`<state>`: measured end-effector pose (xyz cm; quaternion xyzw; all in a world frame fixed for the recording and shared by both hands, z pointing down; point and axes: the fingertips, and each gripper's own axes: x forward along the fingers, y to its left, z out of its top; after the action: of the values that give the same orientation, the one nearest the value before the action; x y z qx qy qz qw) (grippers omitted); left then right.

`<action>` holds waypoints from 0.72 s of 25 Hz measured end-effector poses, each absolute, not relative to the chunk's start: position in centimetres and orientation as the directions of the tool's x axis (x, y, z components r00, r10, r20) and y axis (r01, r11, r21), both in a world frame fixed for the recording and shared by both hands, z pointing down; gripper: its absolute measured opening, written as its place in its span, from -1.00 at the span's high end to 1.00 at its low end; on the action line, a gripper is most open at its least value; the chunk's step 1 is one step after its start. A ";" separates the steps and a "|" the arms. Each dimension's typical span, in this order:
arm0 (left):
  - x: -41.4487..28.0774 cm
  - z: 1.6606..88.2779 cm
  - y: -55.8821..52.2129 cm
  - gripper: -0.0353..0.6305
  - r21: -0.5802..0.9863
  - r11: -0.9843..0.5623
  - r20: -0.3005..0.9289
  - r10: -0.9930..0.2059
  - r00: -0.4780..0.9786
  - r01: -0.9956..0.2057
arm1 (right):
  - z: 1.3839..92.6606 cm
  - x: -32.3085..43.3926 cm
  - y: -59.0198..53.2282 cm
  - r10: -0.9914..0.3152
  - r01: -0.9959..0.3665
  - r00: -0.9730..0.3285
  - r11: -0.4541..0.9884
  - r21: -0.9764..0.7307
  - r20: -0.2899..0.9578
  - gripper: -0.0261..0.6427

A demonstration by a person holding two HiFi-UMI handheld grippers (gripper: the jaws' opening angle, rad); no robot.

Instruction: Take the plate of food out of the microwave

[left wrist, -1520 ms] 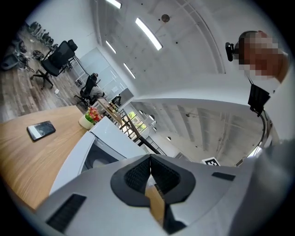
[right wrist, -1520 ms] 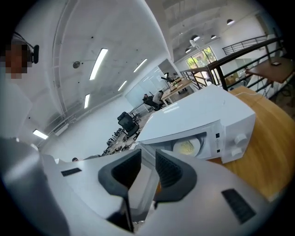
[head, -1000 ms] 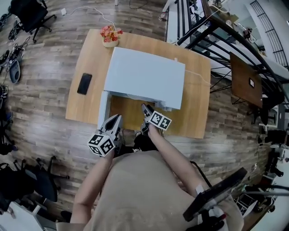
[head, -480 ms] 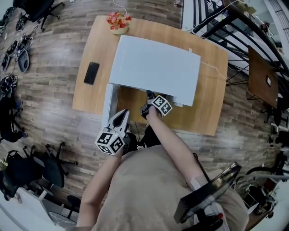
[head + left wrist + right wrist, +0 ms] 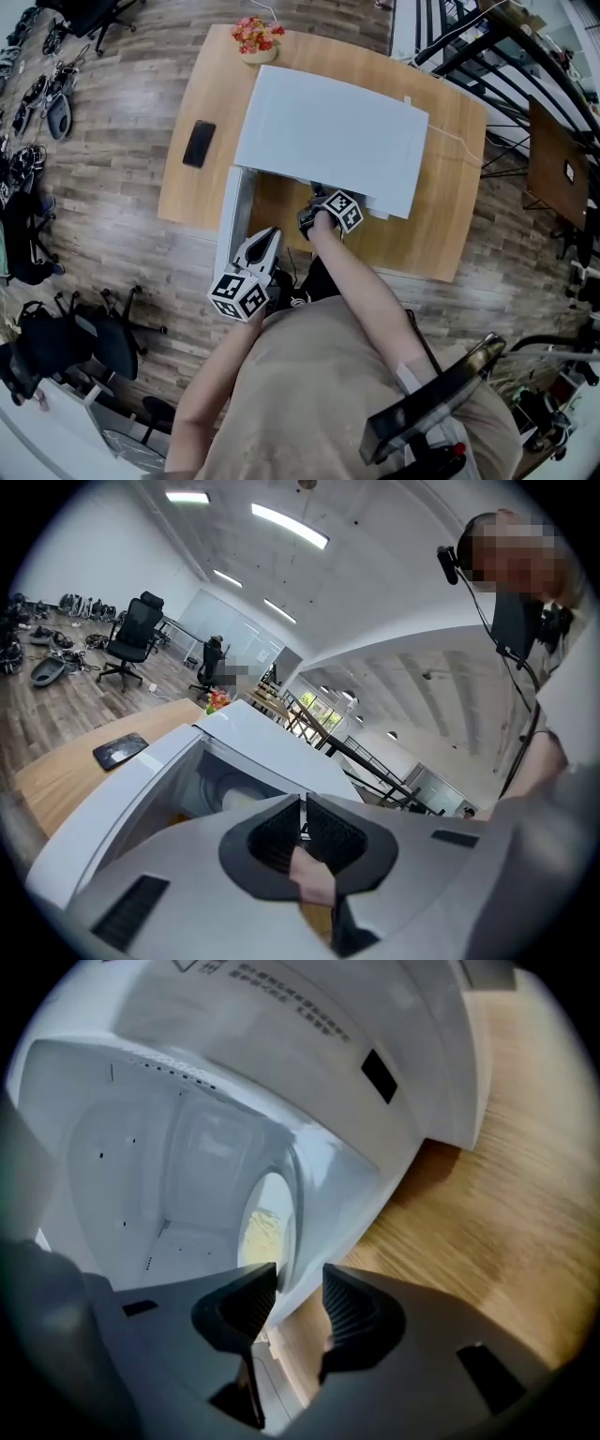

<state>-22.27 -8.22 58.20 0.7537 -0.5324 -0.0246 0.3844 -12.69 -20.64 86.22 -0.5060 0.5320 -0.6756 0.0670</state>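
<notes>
A white microwave (image 5: pixel 328 136) stands on the wooden table (image 5: pixel 202 89) with its door (image 5: pixel 232 220) swung open to the left. Inside sits a white plate (image 5: pixel 272 1227) of yellow food (image 5: pixel 255 1232), also glimpsed in the left gripper view as a pale plate (image 5: pixel 239 797). My right gripper (image 5: pixel 300 1283) is at the oven's mouth (image 5: pixel 314 208). Its jaws are closing with the plate's near rim between them, and the pads do not press on it. My left gripper (image 5: pixel 303 813) is shut and empty, held low by the door's outer end (image 5: pixel 265 246).
A black phone (image 5: pixel 199 143) lies on the table left of the microwave, and a pot of flowers (image 5: pixel 260 36) stands at the back edge. Office chairs (image 5: pixel 103 342) and gear stand on the floor to the left. A metal stair railing (image 5: pixel 469 47) runs at the right.
The right gripper has pushed forward from the table's front into the microwave opening. The left gripper has stayed near the door's end.
</notes>
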 end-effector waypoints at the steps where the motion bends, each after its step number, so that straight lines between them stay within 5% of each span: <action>1: -22.3 58.2 -8.2 0.88 0.605 -0.136 0.374 -0.821 0.431 -0.785 | 86.1 -12.8 -20.5 -0.637 -0.423 -0.486 -0.428 -0.799 0.598 0.48; 5: -22.4 58.1 -8.2 0.88 0.603 -0.137 0.377 -0.819 0.432 -0.786 | 85.3 -12.9 -20.6 -0.672 -0.349 -0.514 -0.404 -0.846 0.533 0.78; 18: -21.9 57.2 -8.0 0.88 0.594 -0.160 0.372 -0.814 0.446 -0.788 | 81.7 -13.0 -18.4 -0.661 -0.219 -0.638 -0.336 -0.916 0.395 0.88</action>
<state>-21.92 -8.00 57.18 0.7615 -0.5261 -0.0169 0.3783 -13.03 -18.41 81.66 -0.3966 0.5548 -0.7148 0.1548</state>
